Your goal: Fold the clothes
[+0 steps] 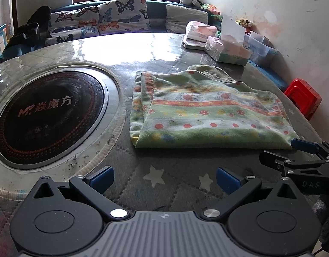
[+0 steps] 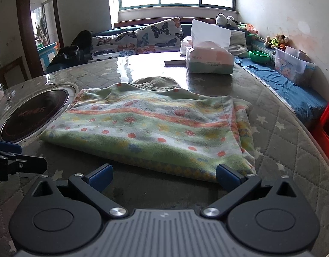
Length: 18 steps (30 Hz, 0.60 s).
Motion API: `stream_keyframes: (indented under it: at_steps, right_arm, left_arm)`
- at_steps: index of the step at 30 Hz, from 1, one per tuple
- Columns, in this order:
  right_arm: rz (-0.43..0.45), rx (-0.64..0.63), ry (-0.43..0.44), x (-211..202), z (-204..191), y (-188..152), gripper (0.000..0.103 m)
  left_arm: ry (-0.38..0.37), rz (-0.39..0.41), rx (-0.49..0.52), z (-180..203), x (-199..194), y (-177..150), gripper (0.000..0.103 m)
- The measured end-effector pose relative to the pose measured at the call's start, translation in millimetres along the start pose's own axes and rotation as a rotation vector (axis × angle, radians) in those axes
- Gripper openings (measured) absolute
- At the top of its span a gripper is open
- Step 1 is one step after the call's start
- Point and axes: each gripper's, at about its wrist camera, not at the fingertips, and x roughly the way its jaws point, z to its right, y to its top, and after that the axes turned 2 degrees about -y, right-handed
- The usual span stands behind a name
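Note:
A green, orange and white patterned fleece garment (image 1: 207, 109) lies folded flat on the quilted star-print table cover; it also shows in the right wrist view (image 2: 151, 128). A plain olive part of it sticks out at the far edge (image 2: 158, 82). My left gripper (image 1: 164, 181) is open and empty, a little short of the garment's near edge. My right gripper (image 2: 164, 177) is open and empty, with its right fingertip (image 2: 227, 174) just at the garment's near right corner. The right gripper also shows at the right edge of the left wrist view (image 1: 293, 152).
A round black induction cooktop (image 1: 48, 117) is set into the table left of the garment. Tissue packs (image 2: 209, 60) stand at the far side. A red stool (image 1: 303, 98) stands beyond the table's right edge. A bench with butterfly cushions (image 2: 143, 38) runs under the window.

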Motion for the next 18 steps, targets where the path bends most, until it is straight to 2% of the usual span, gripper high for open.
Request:
stream_keyframes:
  at_steps: [18]
  right_arm:
    - [0.001, 0.035, 0.019, -10, -7, -8, 0.103]
  left_arm:
    - [-0.026, 0.020, 0.022, 8, -13, -7, 0.103]
